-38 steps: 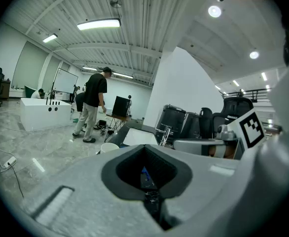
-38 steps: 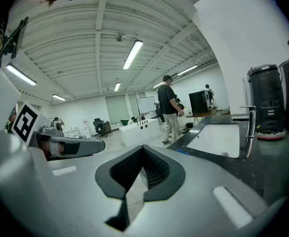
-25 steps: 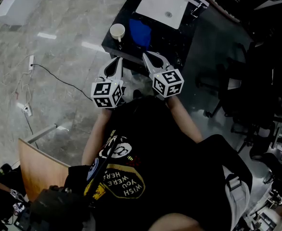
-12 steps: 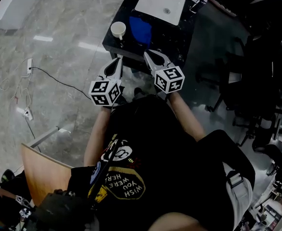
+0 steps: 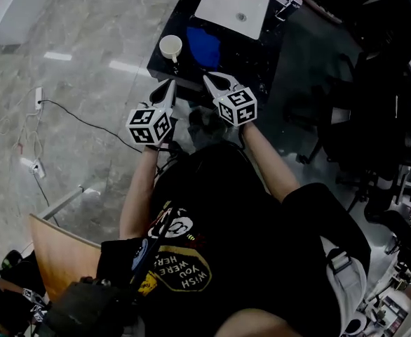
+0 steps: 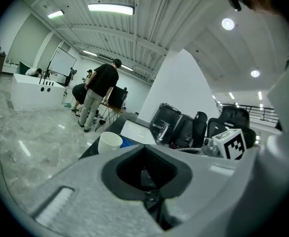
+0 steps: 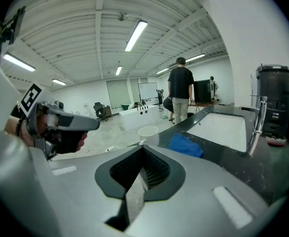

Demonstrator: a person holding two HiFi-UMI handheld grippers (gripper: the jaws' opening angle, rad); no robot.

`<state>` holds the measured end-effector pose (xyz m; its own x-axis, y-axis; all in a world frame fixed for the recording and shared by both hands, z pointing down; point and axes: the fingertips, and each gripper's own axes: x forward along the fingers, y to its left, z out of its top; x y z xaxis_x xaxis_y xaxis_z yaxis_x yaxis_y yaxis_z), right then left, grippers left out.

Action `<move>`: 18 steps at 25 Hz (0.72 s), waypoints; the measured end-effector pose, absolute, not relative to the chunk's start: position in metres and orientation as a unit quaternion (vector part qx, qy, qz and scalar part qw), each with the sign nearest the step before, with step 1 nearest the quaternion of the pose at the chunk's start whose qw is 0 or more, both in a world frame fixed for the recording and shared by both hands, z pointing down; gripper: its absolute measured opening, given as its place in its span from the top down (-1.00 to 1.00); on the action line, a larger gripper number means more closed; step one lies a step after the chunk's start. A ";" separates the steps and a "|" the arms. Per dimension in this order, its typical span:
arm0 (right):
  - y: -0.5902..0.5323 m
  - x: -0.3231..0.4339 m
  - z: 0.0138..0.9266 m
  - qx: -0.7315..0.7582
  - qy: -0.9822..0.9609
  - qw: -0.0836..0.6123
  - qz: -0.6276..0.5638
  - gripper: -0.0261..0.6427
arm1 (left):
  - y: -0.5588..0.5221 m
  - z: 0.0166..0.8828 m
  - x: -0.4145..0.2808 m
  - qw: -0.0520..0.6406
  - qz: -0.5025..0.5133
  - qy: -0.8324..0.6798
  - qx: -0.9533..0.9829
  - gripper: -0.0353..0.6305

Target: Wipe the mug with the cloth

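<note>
A white mug point(image 5: 170, 46) stands near the front left corner of a black counter point(image 5: 261, 55). A crumpled blue cloth point(image 5: 203, 46) lies just right of it. Both grippers hover side by side at the counter's near edge, short of both things. My left gripper point(image 5: 170, 87) points toward the mug with its jaws together and empty. My right gripper point(image 5: 209, 80) is shut too, with nothing in it. In the left gripper view the mug point(image 6: 109, 142) and cloth point(image 6: 128, 142) sit beyond the closed tips point(image 6: 145, 146). The right gripper view shows the mug point(image 7: 148, 134) and cloth point(image 7: 186, 145) ahead of its tips point(image 7: 143, 146).
A white sink point(image 5: 233, 5) with a faucet point(image 5: 287, 2) is set in the counter behind the cloth. Dark office chairs point(image 5: 388, 104) crowd the right side. A cable point(image 5: 86, 114) runs over the marble floor at left. People point(image 6: 99, 95) stand far behind the counter.
Both grippers have moved a little forward toward the counter's near edge. The mug and cloth have stayed in place.
</note>
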<state>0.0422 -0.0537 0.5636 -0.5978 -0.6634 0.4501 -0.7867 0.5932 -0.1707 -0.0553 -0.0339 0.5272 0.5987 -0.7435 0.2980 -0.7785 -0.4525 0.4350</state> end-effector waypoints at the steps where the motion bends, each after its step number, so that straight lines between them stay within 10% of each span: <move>1: -0.067 0.045 0.571 0.412 -0.876 0.181 0.171 0.91 | -0.043 0.532 -0.056 0.270 0.037 -0.456 0.847 0.88; 12: -0.214 0.063 0.663 0.361 -0.865 0.320 0.139 0.10 | -0.129 0.592 -0.078 0.281 0.069 -0.564 0.774 0.88; 18: -0.229 0.056 0.692 0.338 -0.857 0.354 0.163 0.10 | -0.154 0.593 -0.089 0.286 0.051 -0.585 0.757 0.88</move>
<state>0.0560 -0.2292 0.6916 -0.5217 -0.4631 0.7164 -0.6937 0.7191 -0.0404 -0.0894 -0.1536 0.5930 0.3095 -0.8568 0.4123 -0.9154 -0.1511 0.3732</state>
